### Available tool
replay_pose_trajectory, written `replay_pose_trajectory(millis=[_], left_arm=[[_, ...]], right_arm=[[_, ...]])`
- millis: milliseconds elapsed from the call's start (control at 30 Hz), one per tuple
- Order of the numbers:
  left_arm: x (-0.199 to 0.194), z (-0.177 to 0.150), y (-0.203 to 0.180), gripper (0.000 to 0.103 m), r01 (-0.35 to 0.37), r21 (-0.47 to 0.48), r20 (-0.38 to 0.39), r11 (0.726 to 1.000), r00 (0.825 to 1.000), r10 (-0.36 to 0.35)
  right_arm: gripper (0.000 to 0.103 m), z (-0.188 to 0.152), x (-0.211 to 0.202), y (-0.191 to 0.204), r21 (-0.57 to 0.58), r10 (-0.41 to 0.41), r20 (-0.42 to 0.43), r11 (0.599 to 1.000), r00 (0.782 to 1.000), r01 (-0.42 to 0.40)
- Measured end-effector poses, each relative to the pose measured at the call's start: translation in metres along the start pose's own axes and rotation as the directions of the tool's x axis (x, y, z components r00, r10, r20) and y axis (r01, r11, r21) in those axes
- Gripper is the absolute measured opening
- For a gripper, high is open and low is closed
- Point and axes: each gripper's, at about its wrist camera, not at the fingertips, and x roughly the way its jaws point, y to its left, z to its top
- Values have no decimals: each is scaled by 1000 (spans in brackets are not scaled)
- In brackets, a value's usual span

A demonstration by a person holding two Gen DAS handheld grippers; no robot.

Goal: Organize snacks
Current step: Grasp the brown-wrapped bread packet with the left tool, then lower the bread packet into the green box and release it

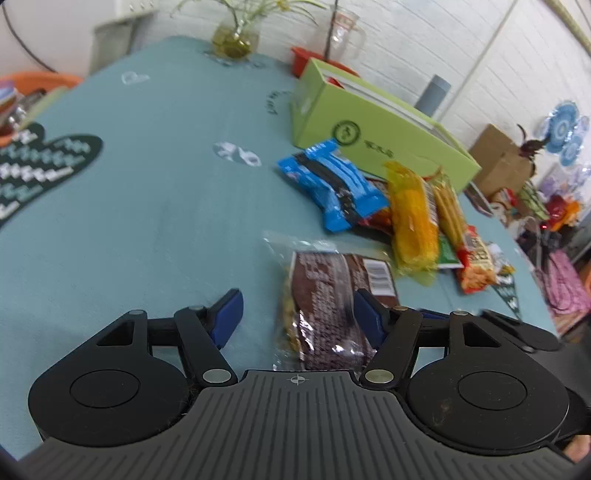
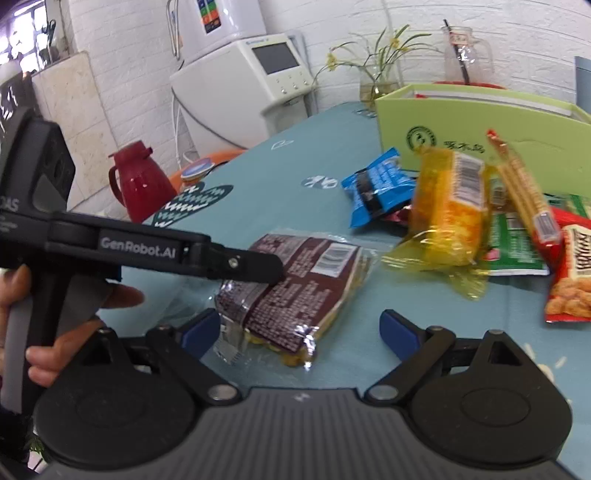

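A brown snack packet (image 1: 325, 295) with a clear end lies on the teal tablecloth (image 1: 147, 203). My left gripper (image 1: 297, 317) stands open around it: the right blue pad overlaps the packet's edge and the left pad is clear of it. In the right wrist view the left gripper (image 2: 273, 269) reaches in from the left, over the brown packet (image 2: 295, 280). My right gripper (image 2: 298, 328) is wide open just before the packet's near end, holding nothing. Beyond lie a blue packet (image 1: 332, 184), a yellow packet (image 1: 413, 218) and a red bag (image 2: 572, 280).
A light green box (image 1: 369, 122) stands open behind the snack pile, with stick biscuits (image 1: 448, 206) and a green pack (image 2: 513, 240) in front of it. A flower vase (image 1: 236, 37) and glass jug (image 1: 343, 33) stand at the far edge. A red thermos (image 2: 140, 181) stands beyond the table's left side.
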Motion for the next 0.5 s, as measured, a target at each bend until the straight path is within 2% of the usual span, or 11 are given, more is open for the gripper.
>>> replay_pose_trajectory(millis=[67,100,133,300,433,500], left_arm=[[0,-4,-3,29,36,23,-3,999,999,-36],[-1,-5,-3,29,65,14,-13,998,998,-65],[-2,-7,-4,28,60,6,-10,998,998,-60],[-18,2,-7,24,40,-30,26,999,999,-39],[-26,45,-24,25,39,-2,106,999,994,-39],[-25,78,-40,25,35,41,156,999,987,-40]], right_arm=[[88,0,8,8,-49,14,13,999,1000,-13],[82,1,10,14,-77,-2,17,997,1000,4],[81,2,11,19,-104,-23,16,994,1000,24],[80,17,1,27,-134,-5,59,991,998,13],[80,56,-7,23,-201,-35,157,977,987,67],[80,87,-9,10,-227,-57,208,968,976,105]])
